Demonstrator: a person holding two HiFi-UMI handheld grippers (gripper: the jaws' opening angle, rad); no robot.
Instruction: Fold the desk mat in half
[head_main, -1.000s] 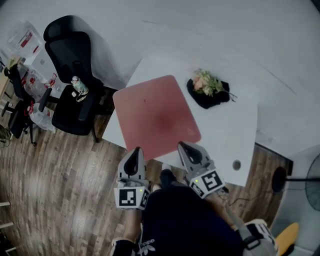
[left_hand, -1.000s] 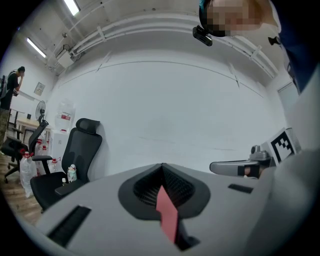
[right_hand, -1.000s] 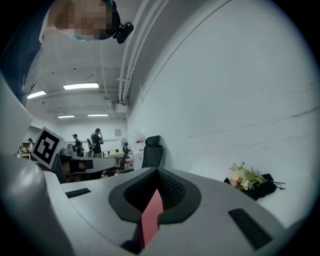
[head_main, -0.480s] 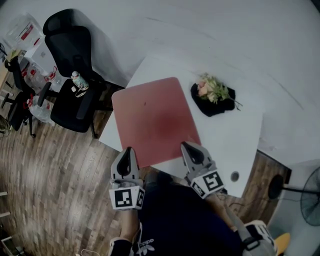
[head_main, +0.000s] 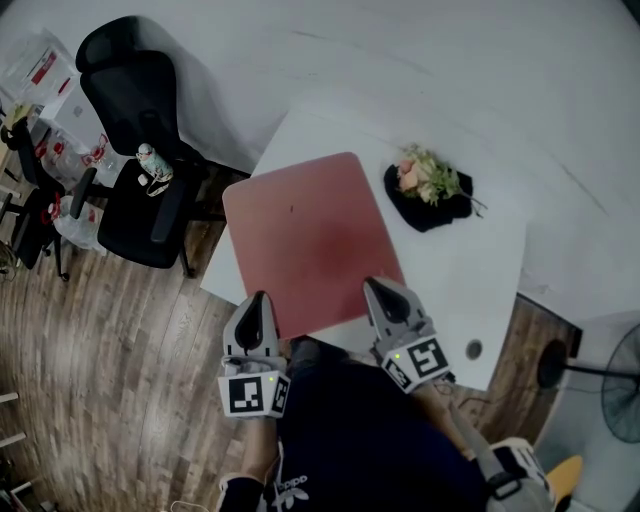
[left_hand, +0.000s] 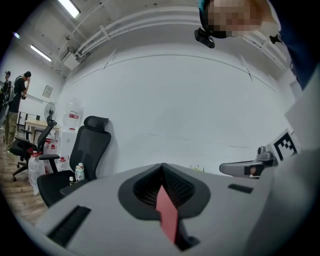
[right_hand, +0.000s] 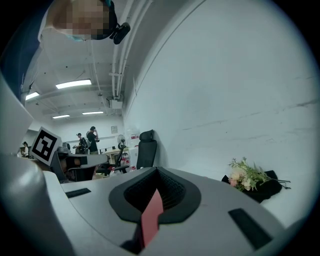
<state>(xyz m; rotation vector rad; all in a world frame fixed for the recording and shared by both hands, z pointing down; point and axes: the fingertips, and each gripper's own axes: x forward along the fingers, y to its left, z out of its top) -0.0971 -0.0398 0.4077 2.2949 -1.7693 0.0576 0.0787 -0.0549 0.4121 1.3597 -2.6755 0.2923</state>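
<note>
The pink-red desk mat lies flat on the white table, its left side hanging past the table's edge. My left gripper is shut on the mat's near left corner, and my right gripper is shut on its near right corner. A thin red strip of the mat is pinched between the jaws of the left gripper in the left gripper view. A like strip of the mat sits in the right gripper in the right gripper view.
A flower bunch on a black cloth lies on the table right of the mat. A cable hole marks the near right corner. A black office chair stands left of the table, a fan at far right. The floor is wood.
Both grippers have shifted a little to the left and toward me, still shut on the mat's near edge. The mat stays flat on the table.
</note>
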